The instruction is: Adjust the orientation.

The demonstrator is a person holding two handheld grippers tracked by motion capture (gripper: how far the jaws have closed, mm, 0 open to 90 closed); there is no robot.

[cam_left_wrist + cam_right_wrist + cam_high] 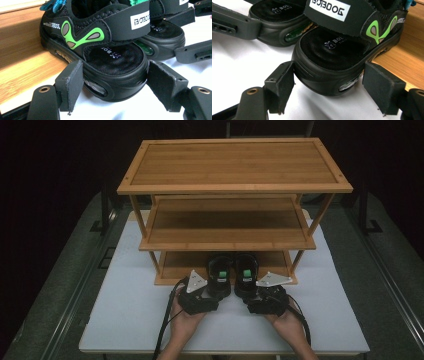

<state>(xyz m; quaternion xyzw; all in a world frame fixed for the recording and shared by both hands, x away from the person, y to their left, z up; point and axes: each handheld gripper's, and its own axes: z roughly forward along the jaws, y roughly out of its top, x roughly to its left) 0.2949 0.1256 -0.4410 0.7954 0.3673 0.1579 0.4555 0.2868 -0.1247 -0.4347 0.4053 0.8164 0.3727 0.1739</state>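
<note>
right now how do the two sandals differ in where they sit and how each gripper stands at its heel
The left sandal sits left of the right sandal. In the left gripper view the left sandal has the wooden shelf on its left; in the right gripper view the right sandal has it on its right. The left gripper touches its heel at one pad; the right gripper stands slightly clear. Both are black with green trim, toes on the bottom shelf, heels toward open jaws.

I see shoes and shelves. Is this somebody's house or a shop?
Probably neither: it looks like a test room. A wooden shoe rack stands on a white table with dark surroundings, and one pair of sandals sits at the bottom shelf.
</note>
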